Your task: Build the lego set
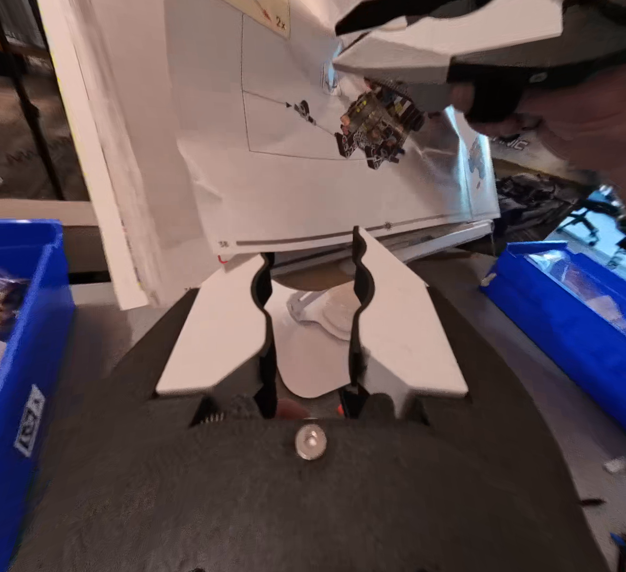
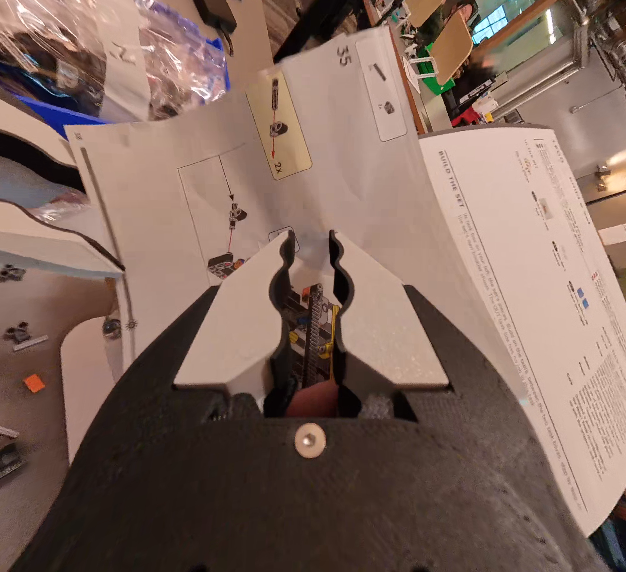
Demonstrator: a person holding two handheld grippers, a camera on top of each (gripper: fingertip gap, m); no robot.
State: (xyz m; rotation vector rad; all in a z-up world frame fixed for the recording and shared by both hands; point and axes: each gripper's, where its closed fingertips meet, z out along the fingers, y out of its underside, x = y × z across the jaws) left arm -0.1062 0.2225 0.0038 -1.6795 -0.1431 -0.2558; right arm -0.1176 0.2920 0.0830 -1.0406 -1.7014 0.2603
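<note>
The open instruction booklet [image 1: 305, 182] stands propped on a white stand [image 1: 305, 362] and also shows in the right wrist view [image 2: 162, 210]. My left gripper [image 1: 311, 244] is open and empty, with its tips just under the booklet's bottom edge and the stand's base between the fingers. My right gripper [image 2: 311, 237] is open, with its tips close against the page over the printed model picture. It shows in the left wrist view [image 1: 338, 47] at the upper right, held by a gloved hand [image 1: 491, 101]. The left gripper [image 2: 98, 213] shows at the left edge of the right wrist view.
A blue bin [image 1: 27, 318] stands at my left and another [image 1: 559, 325] at my right. Plastic bags of parts [image 2: 84, 30] fill a blue bin. A printed sheet [image 2: 508, 284] stands to the right of the booklet. An orange piece [image 2: 34, 383] and dark pieces [image 2: 17, 335] lie loose on the table. The gap from one gripper's tips to the other's is roughly 11 centimetres. Measured from the fingertips, the orange piece [image 2: 34, 383] is 20 centimetres or so from the left gripper and 30 centimetres from the right.
</note>
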